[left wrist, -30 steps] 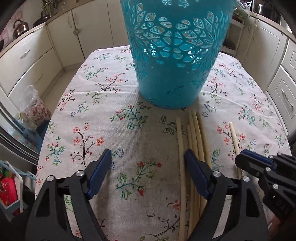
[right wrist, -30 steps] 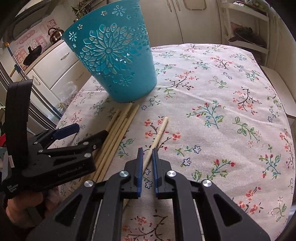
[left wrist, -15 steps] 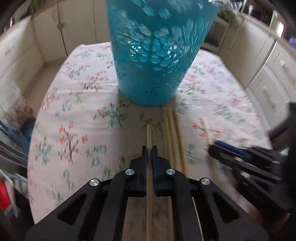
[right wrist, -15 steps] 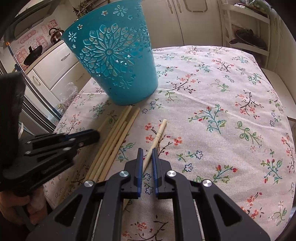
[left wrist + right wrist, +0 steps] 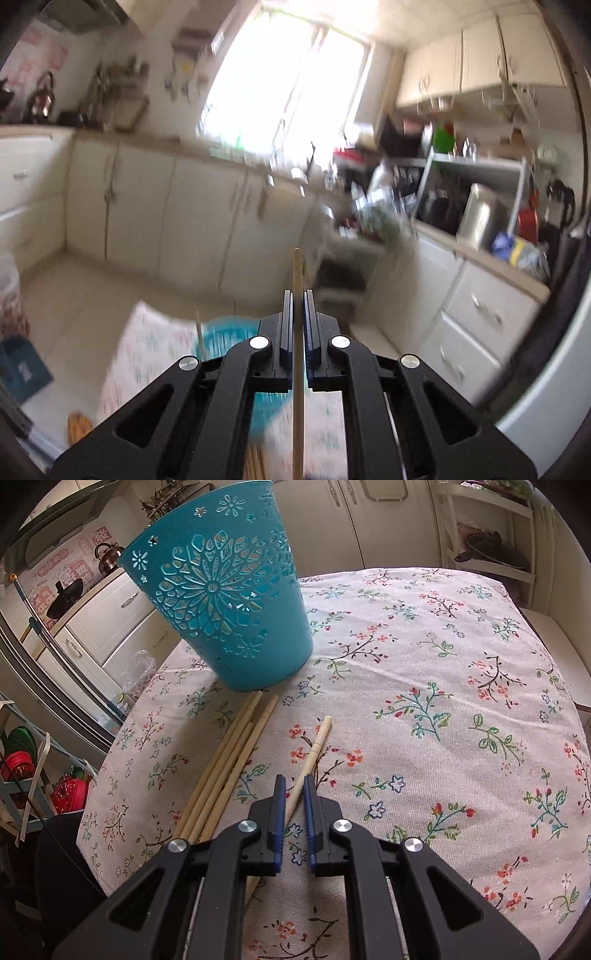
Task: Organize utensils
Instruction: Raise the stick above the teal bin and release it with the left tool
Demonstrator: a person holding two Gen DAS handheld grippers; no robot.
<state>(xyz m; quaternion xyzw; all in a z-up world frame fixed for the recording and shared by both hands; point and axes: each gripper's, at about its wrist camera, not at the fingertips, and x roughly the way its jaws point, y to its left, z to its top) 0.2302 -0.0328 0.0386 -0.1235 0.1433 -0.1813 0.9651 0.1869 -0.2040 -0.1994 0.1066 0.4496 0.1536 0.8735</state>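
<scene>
In the left wrist view, 1 wooden chopstick (image 5: pixel 297 354) is seen clamped between the closed jaws of the left tool (image 5: pixel 296 314), its tip projecting past them toward the blurred kitchen cabinets (image 5: pixel 192 221). Below that tool, the rim of the teal basket (image 5: pixel 225 336) and the floral cloth of the desk (image 5: pixel 147 347) are glimpsed, blurred. In the right wrist view, the right tool (image 5: pixel 294 797) is held low over the desk with its jaws nearly closed; a pale chopstick (image 5: pixel 314 753) is seen lying between them, though whether it is pinched cannot be told. Just to the left, a bundle of 4 chopsticks (image 5: pixel 229 764) is laid on the floral cloth (image 5: pixel 443 701), ends pointing at the base of the upright teal cut-out basket (image 5: pixel 229 602) beyond.
</scene>
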